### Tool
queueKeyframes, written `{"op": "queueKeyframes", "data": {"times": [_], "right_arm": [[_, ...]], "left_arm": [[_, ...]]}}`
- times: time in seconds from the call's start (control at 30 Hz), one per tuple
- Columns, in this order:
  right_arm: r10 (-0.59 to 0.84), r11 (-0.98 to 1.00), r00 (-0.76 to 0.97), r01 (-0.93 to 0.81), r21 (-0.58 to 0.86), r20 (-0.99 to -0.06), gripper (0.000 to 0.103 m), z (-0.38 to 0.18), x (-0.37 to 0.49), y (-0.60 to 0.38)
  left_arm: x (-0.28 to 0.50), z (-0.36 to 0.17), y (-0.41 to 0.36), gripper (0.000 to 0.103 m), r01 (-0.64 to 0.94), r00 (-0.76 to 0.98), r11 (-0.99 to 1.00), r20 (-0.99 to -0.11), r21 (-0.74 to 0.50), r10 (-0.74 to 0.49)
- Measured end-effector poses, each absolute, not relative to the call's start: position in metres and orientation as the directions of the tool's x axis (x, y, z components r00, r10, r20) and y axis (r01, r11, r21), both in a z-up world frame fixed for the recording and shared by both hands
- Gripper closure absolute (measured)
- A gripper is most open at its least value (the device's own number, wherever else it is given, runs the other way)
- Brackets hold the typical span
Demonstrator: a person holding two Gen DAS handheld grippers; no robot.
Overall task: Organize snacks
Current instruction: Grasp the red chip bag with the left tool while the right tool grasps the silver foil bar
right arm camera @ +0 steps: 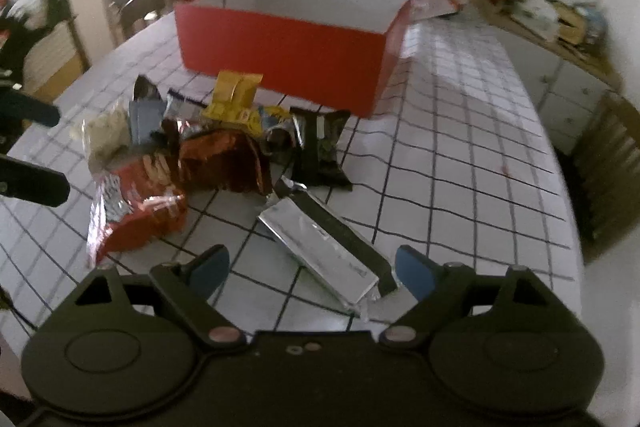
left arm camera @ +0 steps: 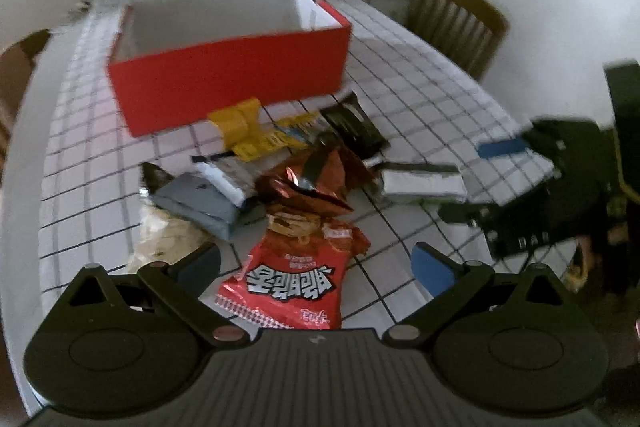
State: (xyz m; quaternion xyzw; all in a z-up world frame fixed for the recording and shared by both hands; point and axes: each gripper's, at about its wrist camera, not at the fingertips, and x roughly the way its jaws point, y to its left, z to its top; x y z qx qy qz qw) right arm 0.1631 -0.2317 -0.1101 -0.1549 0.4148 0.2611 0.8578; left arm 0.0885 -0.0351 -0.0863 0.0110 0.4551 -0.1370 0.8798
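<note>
Now the snack pile (left arm camera: 288, 179) lies on the checked counter (left arm camera: 420, 99), with the open red box (left arm camera: 228, 83) just beyond it at twelve o'clock. Nearest the left hand-held gripper (left arm camera: 316, 267), whose jaws are spread apart and hold nothing, lies a red packet (left arm camera: 296, 279). Between the wide-apart, empty jaws of the right hand-held gripper (right arm camera: 312, 271) lies a silver packet (right arm camera: 320, 251).

A wooden chair (left arm camera: 456, 23) stands beside the checked tablecloth (left arm camera: 420, 87).
</note>
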Motion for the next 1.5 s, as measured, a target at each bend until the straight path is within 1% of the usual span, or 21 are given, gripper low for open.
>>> {"op": "queueKeyframes", "data": {"times": [0.17,0.3,0.4,0.5,0.63,0.7,0.73,0.77,0.8,0.83,0.9,1.07,1.13,1.33,1.4,1.5], "right_arm": [[0.357,0.739,0.440,-0.673,-0.039,-0.824,0.015,-0.125,0.188,-0.232],[0.368,0.675,0.372,-0.737,-0.030,-0.852,0.017,-0.134,0.204,-0.232],[0.370,0.647,0.330,-0.762,-0.014,-0.868,0.021,-0.141,0.211,-0.230],[0.358,0.638,0.325,-0.770,-0.025,-0.875,0.024,-0.146,0.215,-0.226],[0.348,0.640,0.314,-0.768,-0.021,-0.883,0.032,-0.152,0.218,-0.225],[0.354,0.649,0.318,-0.761,-0.014,-0.880,0.033,-0.152,0.218,-0.226],[0.356,0.654,0.321,-0.756,-0.011,-0.878,0.036,-0.152,0.218,-0.226],[0.357,0.661,0.327,-0.750,-0.010,-0.875,0.038,-0.152,0.217,-0.226],[0.358,0.670,0.332,-0.743,-0.007,-0.873,0.043,-0.151,0.217,-0.226],[0.359,0.682,0.334,-0.732,0.000,-0.871,0.046,-0.151,0.217,-0.226],[0.357,0.701,0.344,-0.714,0.005,-0.868,0.048,-0.150,0.214,-0.227],[0.347,0.756,0.373,-0.654,0.021,-0.861,0.055,-0.148,0.198,-0.225],[0.340,0.790,0.390,-0.612,0.035,-0.855,0.059,-0.147,0.187,-0.224],[0.310,0.892,0.447,-0.441,0.094,-0.839,0.061,-0.142,0.161,-0.227],[0.295,0.913,0.467,-0.396,0.101,-0.834,0.061,-0.139,0.157,-0.229],[0.265,0.931,0.485,-0.354,0.089,-0.833,0.062,-0.138,0.151,-0.229]], "left_arm": [[0.106,-0.110,-0.047,0.001,0.351,0.475,0.934,-0.846,-0.071,-0.243],[0.120,-0.124,-0.050,0.001,0.387,0.444,0.921,-0.868,-0.037,-0.222],[0.130,-0.134,-0.049,0.001,0.402,0.410,0.915,-0.889,-0.025,-0.204],[0.137,-0.144,-0.047,0.001,0.403,0.379,0.915,-0.905,-0.027,-0.193],[0.141,-0.151,-0.049,0.002,0.400,0.361,0.916,-0.913,-0.033,-0.191],[0.142,-0.153,-0.049,0.006,0.390,0.357,0.920,-0.914,-0.042,-0.193],[0.142,-0.153,-0.049,0.007,0.383,0.355,0.923,-0.914,-0.048,-0.195],[0.143,-0.153,-0.049,0.009,0.374,0.358,0.926,-0.914,-0.047,-0.191],[0.142,-0.153,-0.050,0.012,0.365,0.361,0.930,-0.914,-0.043,-0.184],[0.143,-0.153,-0.050,0.014,0.357,0.360,0.933,-0.916,-0.042,-0.180],[0.143,-0.152,-0.050,0.023,0.341,0.357,0.939,-0.916,-0.053,-0.181],[0.138,-0.149,-0.048,0.026,0.285,0.370,0.957,-0.916,-0.049,-0.157],[0.135,-0.148,-0.047,0.028,0.255,0.377,0.966,-0.914,-0.051,-0.148],[0.126,-0.145,-0.042,0.034,0.172,0.391,0.983,-0.912,-0.059,-0.123],[0.124,-0.144,-0.041,0.037,0.148,0.397,0.987,-0.910,-0.065,-0.119],[0.123,-0.143,-0.039,0.037,0.119,0.396,0.990,-0.911,-0.070,-0.113]]}}
